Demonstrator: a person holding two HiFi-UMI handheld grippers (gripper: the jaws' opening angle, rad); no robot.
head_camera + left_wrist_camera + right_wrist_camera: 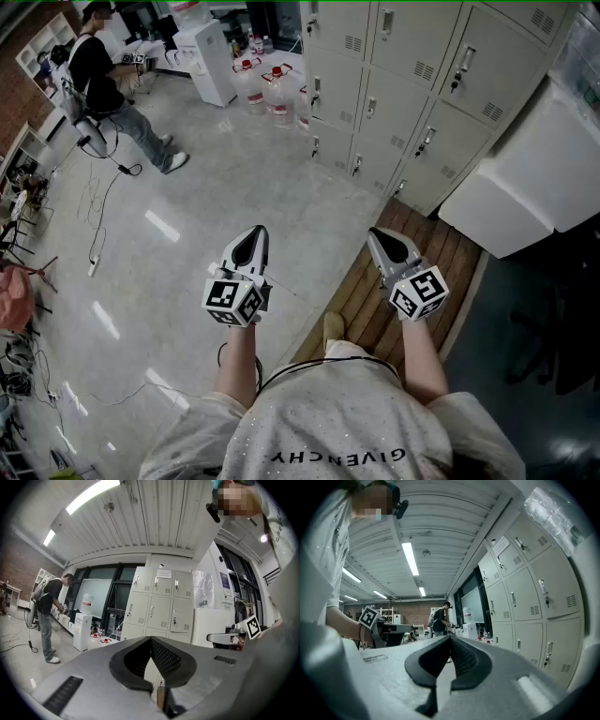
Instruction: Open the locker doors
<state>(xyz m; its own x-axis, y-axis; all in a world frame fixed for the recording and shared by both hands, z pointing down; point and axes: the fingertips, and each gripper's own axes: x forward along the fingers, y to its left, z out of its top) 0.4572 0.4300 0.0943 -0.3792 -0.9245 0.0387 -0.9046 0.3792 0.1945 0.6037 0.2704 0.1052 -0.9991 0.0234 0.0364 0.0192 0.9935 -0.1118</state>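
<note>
Lockers [394, 103] stood ahead of you and to your right, well apart from both tools, with bare floor [244, 178] between them and the tool tips. You held the left tool [251, 234] and the right tool [380, 236] side by side in front of your body, both level. The right tool was the nearer one to the lockers.

Each tool's own view showed its two jaws pressed together at the tips, with nothing between them. You held nothing in either tool.

The lockers formed one pale grey bank standing upright. In the head view its front ran on a slant from the upper middle down toward the right. The doors faced the open floor and you. The left tool's view showed nine doors, three columns by three rows, and every door was shut. Each door was taller than it was wide and had one handle near its left edge.

Your right tool hung over a wooden platform [450, 253] at the foot of the lockers. One white cabinet [525, 187] stood just beside the bank on its right. At least two red-capped water bottles [279, 89] sat on the floor near the bank's left end. One other person [103, 84] stood far off at the upper left.
</note>
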